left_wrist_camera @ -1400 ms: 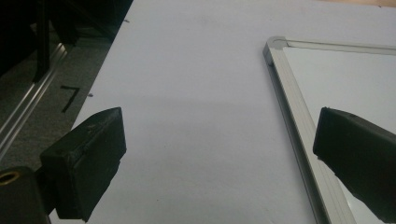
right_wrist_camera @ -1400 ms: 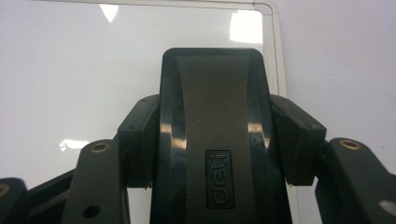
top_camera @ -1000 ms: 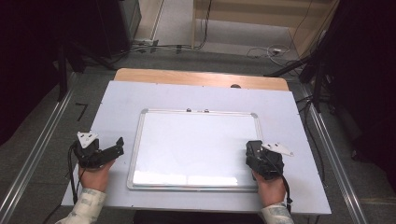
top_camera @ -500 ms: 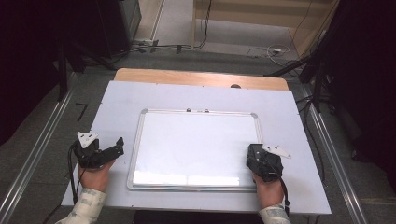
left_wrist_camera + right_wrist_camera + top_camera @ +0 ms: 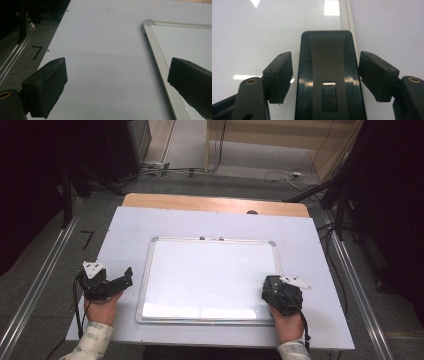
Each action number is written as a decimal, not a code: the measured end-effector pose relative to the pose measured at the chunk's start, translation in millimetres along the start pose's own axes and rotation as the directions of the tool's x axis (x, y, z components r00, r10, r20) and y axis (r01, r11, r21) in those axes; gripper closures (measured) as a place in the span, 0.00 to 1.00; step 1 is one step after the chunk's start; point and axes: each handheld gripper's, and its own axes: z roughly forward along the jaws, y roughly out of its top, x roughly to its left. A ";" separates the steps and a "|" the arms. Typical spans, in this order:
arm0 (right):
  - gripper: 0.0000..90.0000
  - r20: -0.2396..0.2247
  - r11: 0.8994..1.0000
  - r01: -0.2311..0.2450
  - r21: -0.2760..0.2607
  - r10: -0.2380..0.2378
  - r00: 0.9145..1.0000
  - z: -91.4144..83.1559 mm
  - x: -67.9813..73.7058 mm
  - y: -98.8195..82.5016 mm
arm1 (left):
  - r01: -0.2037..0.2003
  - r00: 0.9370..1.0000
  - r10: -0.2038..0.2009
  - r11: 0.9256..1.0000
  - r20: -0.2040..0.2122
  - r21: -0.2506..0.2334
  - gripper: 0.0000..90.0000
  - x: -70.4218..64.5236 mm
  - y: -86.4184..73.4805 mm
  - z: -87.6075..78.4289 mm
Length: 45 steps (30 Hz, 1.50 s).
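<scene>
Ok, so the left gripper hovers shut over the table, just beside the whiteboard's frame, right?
Not shut: the left gripper has its jaws wide apart with nothing between them, as the left gripper view shows. It does hover over the table, just beside the whiteboard frame.

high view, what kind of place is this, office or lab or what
Most likely a lab or recording workspace, not a home. A white table holds a whiteboard, metal rails run along both sides, and loose cables lie on the floor past the far edge.
</scene>
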 end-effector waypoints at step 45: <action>0.13 -0.145 0.992 0.078 -0.098 -0.092 0.985 -34.2 -7.9 22.5 | 0.001 1.000 -0.001 1.000 0.002 -0.007 0.03 0.4 0.6 0.0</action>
